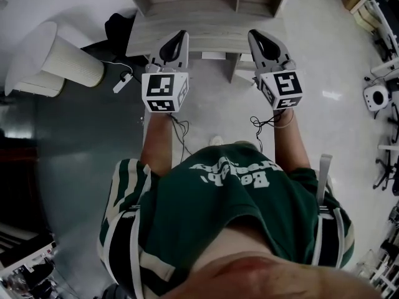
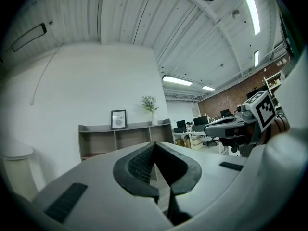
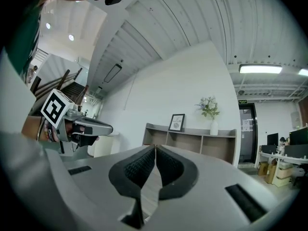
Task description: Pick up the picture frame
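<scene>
**Inspector:** Grey-brown shelf unit (image 3: 202, 141) noted against the white wall (image 3: 159, 90), ahead of both grippers. Location of the picture frame (image 3: 176, 122)?

**Assistant:** On the top board of the shelf unit, upright, dark border, pale print inside. A white vase of flowers (image 3: 210, 114) stands on the same board to its right, apart from it. The compartments I can see below look bare.

**Inspector:** Condition of the left gripper (image 2: 155, 147)?

**Assistant:** Jaws brought fully together, ribbed black pads meeting at the tips, nothing between them. It is held level and aimed at the shelf unit, well apart from it.

**Inspector:** And the right gripper (image 3: 154, 149)?

**Assistant:** Same finding: pads pressed against each other, nothing gripped, held level, with the frame well beyond its tips.

**Inspector:** Relation between the two?

**Assistant:** Side by side in the head view, apart, marker cubes toward the person (image 1: 230, 210), who wears a green shirt. Thin cables hang near both wrists. Neither gripper touches the frame or the shelf unit.
</scene>
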A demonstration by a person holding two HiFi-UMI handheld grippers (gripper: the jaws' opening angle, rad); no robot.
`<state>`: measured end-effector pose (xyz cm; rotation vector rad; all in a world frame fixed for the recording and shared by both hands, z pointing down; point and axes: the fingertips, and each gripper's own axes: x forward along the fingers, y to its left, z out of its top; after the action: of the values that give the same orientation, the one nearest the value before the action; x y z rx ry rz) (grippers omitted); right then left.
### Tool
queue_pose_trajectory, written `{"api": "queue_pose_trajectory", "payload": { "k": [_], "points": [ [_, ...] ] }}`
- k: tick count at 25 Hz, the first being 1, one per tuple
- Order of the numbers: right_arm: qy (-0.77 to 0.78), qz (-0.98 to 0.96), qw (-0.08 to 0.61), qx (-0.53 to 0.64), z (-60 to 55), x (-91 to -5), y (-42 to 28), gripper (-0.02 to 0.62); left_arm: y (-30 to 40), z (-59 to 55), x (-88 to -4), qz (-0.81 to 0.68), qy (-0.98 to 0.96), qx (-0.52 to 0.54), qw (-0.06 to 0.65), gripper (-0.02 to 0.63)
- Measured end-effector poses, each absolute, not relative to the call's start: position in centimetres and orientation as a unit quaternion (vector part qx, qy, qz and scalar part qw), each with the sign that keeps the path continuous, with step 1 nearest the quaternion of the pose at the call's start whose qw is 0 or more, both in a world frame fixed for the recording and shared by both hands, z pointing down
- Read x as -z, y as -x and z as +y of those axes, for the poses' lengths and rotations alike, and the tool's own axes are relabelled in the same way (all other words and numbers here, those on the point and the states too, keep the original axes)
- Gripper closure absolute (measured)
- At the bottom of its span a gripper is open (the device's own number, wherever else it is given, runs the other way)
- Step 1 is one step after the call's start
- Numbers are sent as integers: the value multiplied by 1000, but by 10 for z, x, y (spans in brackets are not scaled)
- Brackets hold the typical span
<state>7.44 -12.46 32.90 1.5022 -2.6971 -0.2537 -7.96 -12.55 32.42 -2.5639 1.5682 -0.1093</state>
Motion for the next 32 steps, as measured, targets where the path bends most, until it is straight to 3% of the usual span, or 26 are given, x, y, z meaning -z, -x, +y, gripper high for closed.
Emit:
{"api": "queue_pose_trajectory", "payload": {
  "k": [32],
  "points": [
    [-429,-899,0,85,-273,-309,-38,560,107,-252,-298,562,823,41,70,588]
  ]
}}
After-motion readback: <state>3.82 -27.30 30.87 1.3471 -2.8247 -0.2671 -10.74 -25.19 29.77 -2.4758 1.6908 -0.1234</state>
